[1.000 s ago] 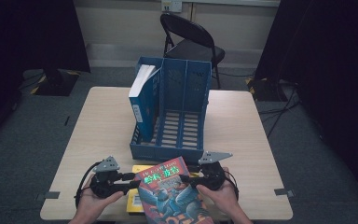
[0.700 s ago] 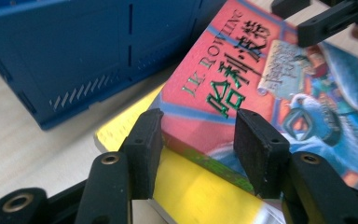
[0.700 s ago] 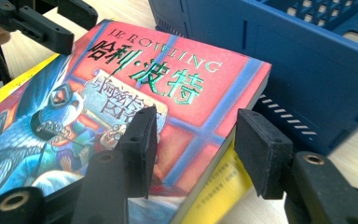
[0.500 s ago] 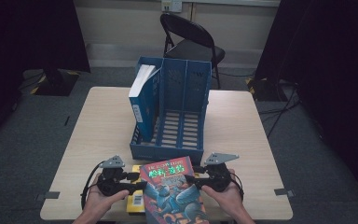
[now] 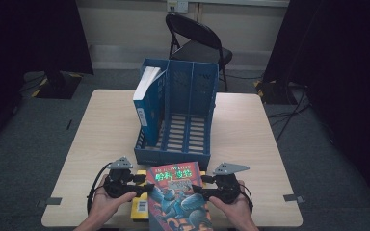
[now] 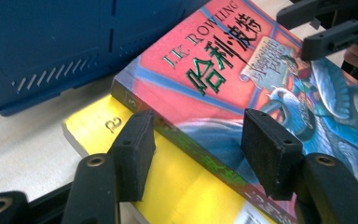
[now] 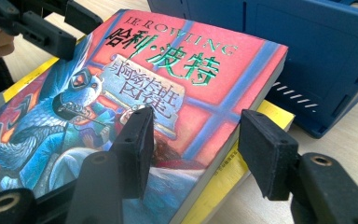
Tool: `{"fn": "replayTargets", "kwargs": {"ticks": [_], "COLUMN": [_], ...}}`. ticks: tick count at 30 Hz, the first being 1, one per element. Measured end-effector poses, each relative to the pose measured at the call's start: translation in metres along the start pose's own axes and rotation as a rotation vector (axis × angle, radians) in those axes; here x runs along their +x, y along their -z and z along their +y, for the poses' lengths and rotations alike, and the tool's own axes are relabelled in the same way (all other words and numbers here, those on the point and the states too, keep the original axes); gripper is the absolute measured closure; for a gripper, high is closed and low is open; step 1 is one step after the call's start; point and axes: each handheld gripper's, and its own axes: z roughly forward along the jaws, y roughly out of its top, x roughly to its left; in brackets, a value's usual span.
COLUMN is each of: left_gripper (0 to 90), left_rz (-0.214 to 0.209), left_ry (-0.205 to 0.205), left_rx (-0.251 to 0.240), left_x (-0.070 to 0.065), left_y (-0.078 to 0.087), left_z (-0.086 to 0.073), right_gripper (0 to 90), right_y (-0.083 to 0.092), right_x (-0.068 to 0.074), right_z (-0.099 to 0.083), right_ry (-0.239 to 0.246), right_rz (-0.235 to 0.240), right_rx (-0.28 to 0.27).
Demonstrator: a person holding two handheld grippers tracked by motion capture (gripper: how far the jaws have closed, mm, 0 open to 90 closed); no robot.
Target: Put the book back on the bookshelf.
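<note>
A red and blue paperback point(image 5: 178, 197) lies on a yellow book point(image 5: 139, 209) at the table's near edge. My left gripper point(image 5: 144, 187) is at its left side. In the left gripper view the open jaws of this gripper point(image 6: 198, 140) straddle the paperback's spine point(image 6: 223, 70), one pad over the yellow book point(image 6: 177, 182); they have just been opening. My right gripper point(image 5: 197, 190) is at the right side. Its jaws point(image 7: 200, 140) have also just been opening and stand apart around the paperback's edge point(image 7: 168, 70), without pressing on it.
A blue file rack point(image 5: 176, 144) stands just behind the books, in the middle of the wooden table point(image 5: 250, 144). A blue book point(image 5: 147, 101) leans in its left slot. A folding chair point(image 5: 197, 43) stands beyond the table. Bare tabletop lies left and right of the rack.
The paperback has settled from a tilted hold to lie flat on the yellow book. Both grippers' jaws have spread apart at its sides.
</note>
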Motion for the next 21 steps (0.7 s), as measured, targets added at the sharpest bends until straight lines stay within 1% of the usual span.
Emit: {"fn": "replayTargets", "kwargs": {"ticks": [3, 5, 6, 9, 12, 13, 14, 17, 18, 20, 21], "left_gripper": [43.9, 44.1, 43.6, 43.0, 43.0, 43.0, 43.1, 44.0, 43.8, 42.7, 41.1], "left_rz": [0.003, 0.006, 0.008, 0.003, 0.011, 0.011, 0.009, 0.015, 0.019, 0.023, 0.034], "left_ry": [0.000, 0.003, -0.002, -0.006, -0.003, -0.003, -0.010, -0.002, -0.008, -0.006, -0.016], "left_rx": [0.006, 0.020, 0.027, 0.022, -0.006, -0.006, -0.024, -0.048, -0.056, -0.062, -0.065], "left_x": [0.003, 0.005, 0.006, 0.008, 0.007, 0.007, 0.008, 0.006, 0.005, 0.002, 0.000], "left_y": [-0.001, -0.003, -0.005, -0.005, -0.006, -0.006, -0.006, -0.006, -0.006, -0.005, -0.005], "left_z": [0.003, 0.008, 0.010, 0.011, 0.009, 0.009, 0.006, 0.003, 0.001, -0.001, -0.002], "right_gripper": [45.9, 43.7, 43.2, 42.6, 42.2, 42.2, 42.1, 41.5, 39.5, 35.0, 33.0], "right_y": [0.000, 0.000, 0.000, 0.000, 0.001, 0.001, 0.001, 0.002, 0.002, 0.000, -0.001], "right_x": [0.001, 0.003, 0.006, 0.006, 0.009, 0.009, 0.007, 0.005, 0.004, 0.003, 0.001], "right_z": [0.000, 0.000, 0.000, -0.001, -0.003, -0.003, -0.004, -0.004, -0.004, -0.004, -0.004], "right_ry": [-0.002, -0.006, -0.003, -0.008, -0.004, -0.004, -0.007, -0.006, -0.007, -0.027, -0.038], "right_rz": [-0.004, -0.011, -0.027, -0.028, -0.034, -0.034, -0.026, -0.010, -0.012, 0.001, 0.003], "right_rx": [0.003, 0.007, 0.007, 0.000, -0.006, -0.006, -0.016, -0.016, -0.017, -0.009, -0.005]}}
